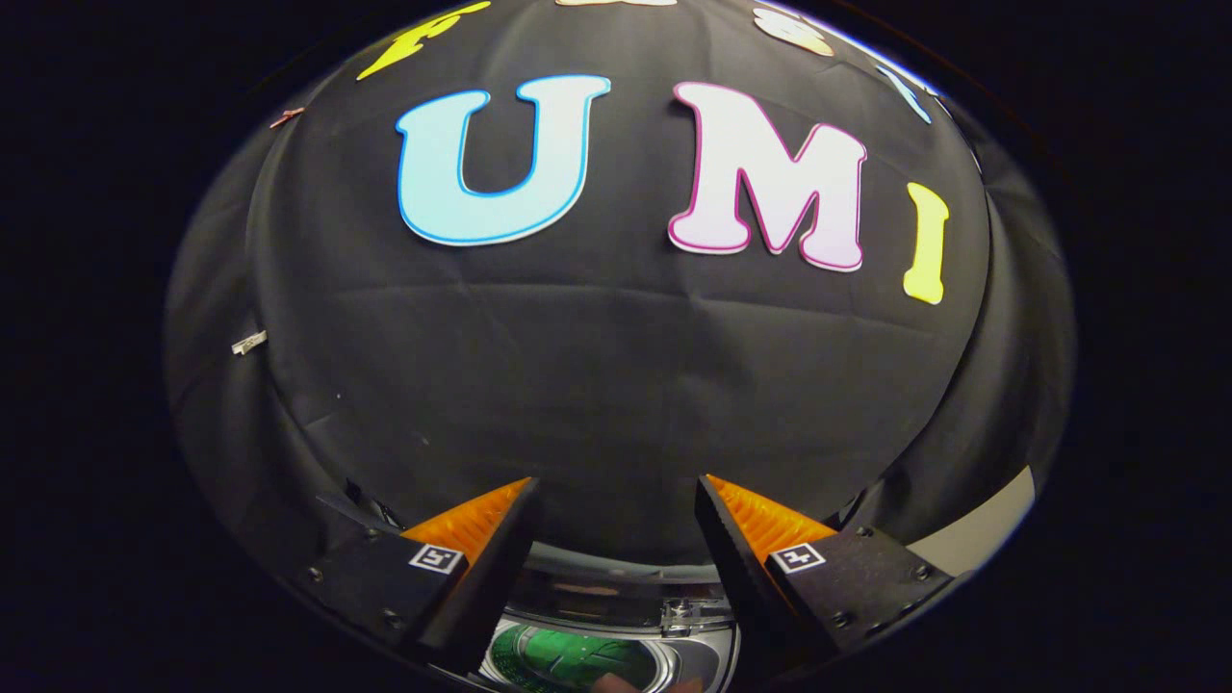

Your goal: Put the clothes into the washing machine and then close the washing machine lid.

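The gripper point(616, 500) hangs with fingers spread, gripping nothing, aimed at the booth wall. Below them sits the washing machine point(616, 602), its drum apparently open with something green point(568, 659) inside, possibly clothes. Judged: loading perhaps done, lid closing outstanding.

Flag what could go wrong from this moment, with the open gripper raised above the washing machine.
1. The gripper is open with nothing between its fingers, aimed at the booth wall; if the clothes are not yet inside, nothing is held.
2. The washing machine lies low between and beneath the fingers, its opening barely in view, so a descent toward it could easily misjudge the rim and strike it.
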`<action>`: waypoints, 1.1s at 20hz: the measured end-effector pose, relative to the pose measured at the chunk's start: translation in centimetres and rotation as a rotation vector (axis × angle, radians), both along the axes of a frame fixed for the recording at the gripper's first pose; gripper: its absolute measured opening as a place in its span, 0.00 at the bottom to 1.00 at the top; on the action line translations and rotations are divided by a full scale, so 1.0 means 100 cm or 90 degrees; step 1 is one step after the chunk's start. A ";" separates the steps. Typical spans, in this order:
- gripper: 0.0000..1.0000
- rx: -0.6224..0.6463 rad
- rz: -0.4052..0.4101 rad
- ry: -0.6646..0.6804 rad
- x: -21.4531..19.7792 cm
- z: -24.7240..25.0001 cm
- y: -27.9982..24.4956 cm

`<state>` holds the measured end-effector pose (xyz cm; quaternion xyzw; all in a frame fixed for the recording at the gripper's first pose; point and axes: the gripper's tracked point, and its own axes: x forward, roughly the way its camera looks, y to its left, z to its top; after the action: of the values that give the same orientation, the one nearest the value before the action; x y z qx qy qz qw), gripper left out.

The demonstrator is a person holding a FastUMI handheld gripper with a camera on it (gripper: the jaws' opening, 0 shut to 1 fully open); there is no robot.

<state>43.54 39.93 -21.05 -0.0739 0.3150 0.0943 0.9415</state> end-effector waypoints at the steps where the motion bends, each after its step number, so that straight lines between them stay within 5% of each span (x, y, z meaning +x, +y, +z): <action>1: 1.00 -0.007 0.003 0.034 -0.006 -0.015 -0.003; 3: 1.00 0.061 -0.028 0.065 -0.010 -0.023 -0.001; 9: 1.00 0.056 -0.004 0.119 -0.034 -0.027 -0.002; 22: 1.00 0.078 0.021 0.074 -0.086 -0.021 -0.008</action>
<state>34.92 39.09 -23.11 -0.0158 0.3617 0.1334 0.9226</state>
